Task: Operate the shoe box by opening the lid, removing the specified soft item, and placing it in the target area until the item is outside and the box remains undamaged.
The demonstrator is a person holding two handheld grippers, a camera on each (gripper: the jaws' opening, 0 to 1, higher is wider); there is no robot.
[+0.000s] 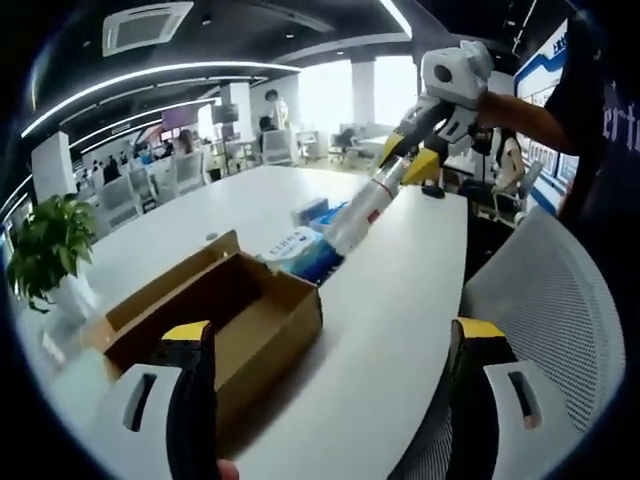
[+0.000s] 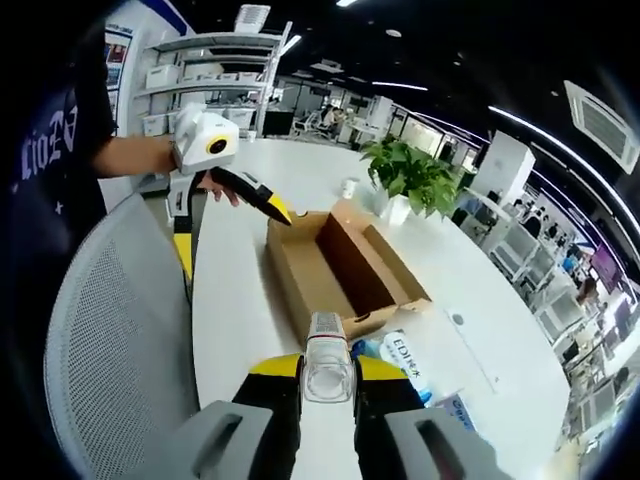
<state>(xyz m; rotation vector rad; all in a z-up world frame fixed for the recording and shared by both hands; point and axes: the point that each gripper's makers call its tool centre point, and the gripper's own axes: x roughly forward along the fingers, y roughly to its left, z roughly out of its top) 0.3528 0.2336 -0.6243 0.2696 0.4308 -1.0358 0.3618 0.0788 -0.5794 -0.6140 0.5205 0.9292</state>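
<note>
**Tube out of the box**

The right claw [image 1: 408, 158] is squeezed tight on a white tube [image 1: 362, 212] and holds it up in the air above the white worktop [image 1: 400, 310]. The brown shoe box [image 1: 225, 315] sits open on the worktop, just beside a blue and white pack [image 1: 300, 250]. The left claw [image 2: 232, 215] is wide open and holds nothing, near the box's edge. A green plant [image 2: 412, 175] stands behind the box.

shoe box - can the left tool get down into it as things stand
Probably yes. The shoe box lies open on the table, its inside uncovered, right in front of the open left tool. The right tool holds a tube off to the side, over the blue packs, not over the box.
</note>
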